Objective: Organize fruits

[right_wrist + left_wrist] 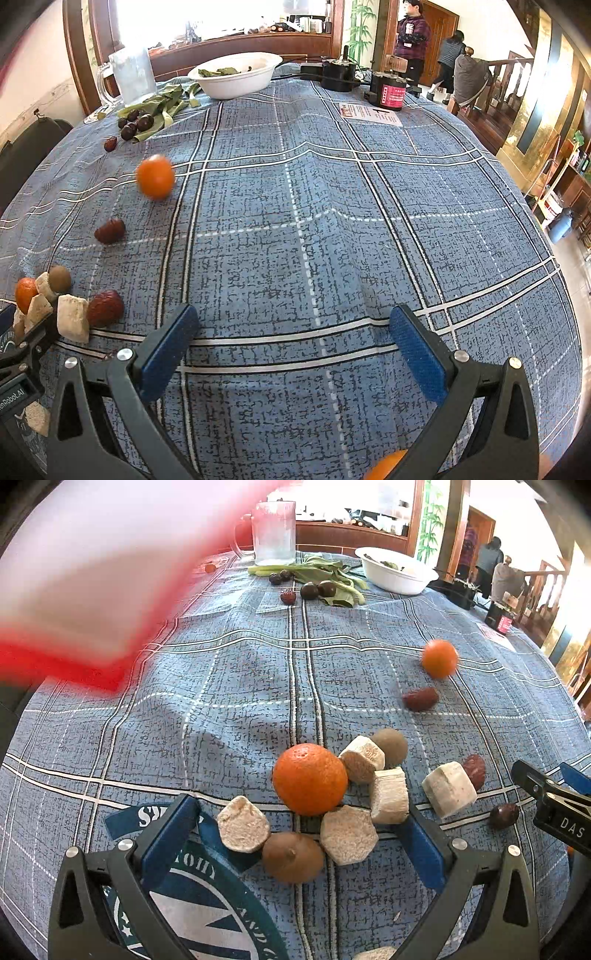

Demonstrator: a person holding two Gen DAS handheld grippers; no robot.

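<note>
Closest to my left gripper (295,834), whose jaws stand wide and hold nothing, is a pile of fruit on the blue plaid worktop (229,686): a brown round fruit (293,857) touching two pale cut chunks (243,823), with a large orange (309,778) just beyond at 12 o'clock. More pale chunks and a second brown fruit lie at 1 o'clock. A smaller orange (439,658) sits well apart at 2 o'clock, a red date (420,698) near it. My right gripper (291,345) also has its jaws wide over bare cloth, the pile at its 9 o'clock. A white bowl (236,75) stands at the far edge.
</note>
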